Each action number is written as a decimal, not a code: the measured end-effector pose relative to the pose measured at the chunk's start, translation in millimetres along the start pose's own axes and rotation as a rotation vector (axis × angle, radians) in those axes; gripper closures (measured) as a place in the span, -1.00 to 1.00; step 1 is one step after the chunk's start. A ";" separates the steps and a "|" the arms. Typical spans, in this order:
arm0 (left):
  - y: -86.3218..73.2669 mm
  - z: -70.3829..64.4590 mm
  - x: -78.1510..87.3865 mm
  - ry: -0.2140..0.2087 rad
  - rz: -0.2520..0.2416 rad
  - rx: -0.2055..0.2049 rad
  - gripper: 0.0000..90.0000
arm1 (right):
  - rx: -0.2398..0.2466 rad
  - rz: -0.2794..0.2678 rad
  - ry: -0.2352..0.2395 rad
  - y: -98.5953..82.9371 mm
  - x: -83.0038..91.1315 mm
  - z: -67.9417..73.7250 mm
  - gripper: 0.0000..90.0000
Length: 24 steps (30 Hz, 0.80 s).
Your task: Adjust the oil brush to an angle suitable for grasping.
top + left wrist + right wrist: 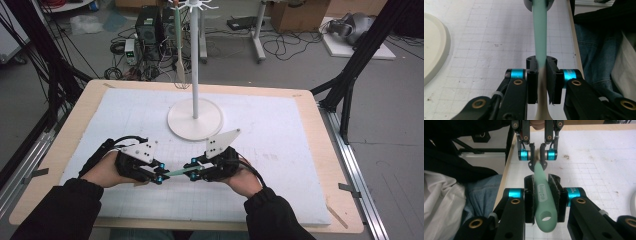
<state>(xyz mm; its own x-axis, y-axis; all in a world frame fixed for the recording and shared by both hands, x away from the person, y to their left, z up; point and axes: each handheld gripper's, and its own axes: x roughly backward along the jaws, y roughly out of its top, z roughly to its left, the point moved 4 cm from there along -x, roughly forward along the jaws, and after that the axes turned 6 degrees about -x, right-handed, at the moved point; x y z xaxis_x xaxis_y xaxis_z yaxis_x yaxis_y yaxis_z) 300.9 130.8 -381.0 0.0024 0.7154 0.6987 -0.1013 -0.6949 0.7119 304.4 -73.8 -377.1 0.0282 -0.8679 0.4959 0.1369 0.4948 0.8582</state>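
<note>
Right now both grippers are gripping one mint-green utensil (176,172) low over the white mat (280,150). The left gripper (159,178) is clamping its pale neck, jaws nearly closed; the right gripper (194,169) is pinching the handle end, by the hanging hole.

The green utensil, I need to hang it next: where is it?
High view, near edge: utensil spans between left claw and right claw, before the stand.
</note>
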 end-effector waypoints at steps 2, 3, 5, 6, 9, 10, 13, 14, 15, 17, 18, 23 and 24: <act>0.0 1.3 1.7 0.008 -0.001 -0.005 0.81 | -0.022 -0.012 0.000 0.2 -0.2 -0.8 0.69; 0.3 1.9 2.7 0.017 -0.002 -0.011 0.81 | -0.035 -0.025 0.003 0.5 0.1 -0.8 0.68; 0.7 2.0 4.0 0.036 -0.003 -0.008 0.81 | -0.060 -0.045 -0.004 0.8 1.0 -2.1 0.66; 0.2 2.1 4.4 0.042 0.001 -0.007 0.81 | -0.071 -0.057 -0.007 0.8 1.8 -2.7 0.60; -0.6 2.6 5.6 0.054 0.001 -0.004 0.81 | -0.114 -0.082 -0.012 -0.3 4.3 -5.0 0.59; -0.7 2.9 5.8 0.062 -0.002 -0.005 0.81 | -0.120 -0.087 -0.019 -0.8 5.1 -5.5 0.59; -0.5 4.0 7.7 0.080 -0.006 -0.008 0.81 | -0.142 -0.096 -0.011 -2.1 6.5 -5.7 0.60; 0.0 3.7 7.5 0.079 -0.009 -0.006 0.82 | -0.148 -0.102 -0.012 -2.4 6.7 -5.9 0.61; 0.5 3.6 7.2 0.082 -0.009 -0.009 0.82 | -0.157 -0.109 -0.010 -2.6 7.3 -6.3 0.64; 1.1 3.4 6.6 0.084 -0.005 -0.010 0.82 | -0.166 -0.116 -0.006 -2.8 7.7 -7.2 0.68; 1.0 3.6 6.6 0.084 0.000 -0.013 0.82 | -0.170 -0.117 -0.001 -3.0 7.8 -7.7 0.70; 2.3 2.2 3.9 0.057 -0.013 -0.008 0.81 | -0.158 -0.120 0.018 -2.3 9.6 -7.6 0.76; 2.5 1.8 3.6 0.049 -0.010 -0.014 0.81 | -0.153 -0.121 0.025 -1.6 10.3 -7.0 0.84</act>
<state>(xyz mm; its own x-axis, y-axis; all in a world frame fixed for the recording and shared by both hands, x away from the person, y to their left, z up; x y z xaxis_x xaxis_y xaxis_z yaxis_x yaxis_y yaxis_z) 302.5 131.5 -376.5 -0.0447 0.7251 0.6872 -0.1154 -0.6870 0.7174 311.5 -83.9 -374.2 0.0271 -0.9224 0.3854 0.2897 0.3762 0.8801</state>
